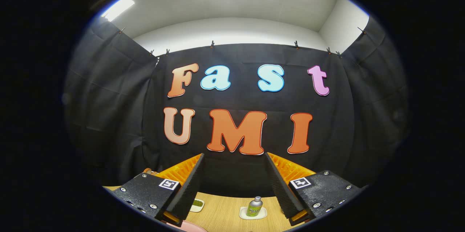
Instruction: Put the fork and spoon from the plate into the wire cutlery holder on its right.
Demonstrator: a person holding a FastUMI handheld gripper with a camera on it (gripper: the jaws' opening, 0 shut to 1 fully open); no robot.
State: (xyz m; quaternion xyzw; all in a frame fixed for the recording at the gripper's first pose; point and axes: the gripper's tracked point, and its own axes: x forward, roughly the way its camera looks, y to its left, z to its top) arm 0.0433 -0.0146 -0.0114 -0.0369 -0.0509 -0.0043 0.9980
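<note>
- Plate [189, 227]: just a pink rim sliver, low between the fingers and close beneath them; fork, spoon and wire holder not made out.
- Wooden table [221, 214] running back to the dark cloth wall [109, 90]; far edge meeting the cloth just beyond the small things, bare wood between them.
- Gripper [234, 184] spread wide, grasping nothing, touching nothing, raised over the near part of the table.
- Small green bottle [254, 206] with silver cap, upright on a white coaster [242, 214], ahead between the fingers.
- Small white dish [197, 205] with something green inside, beside the left finger.
</note>
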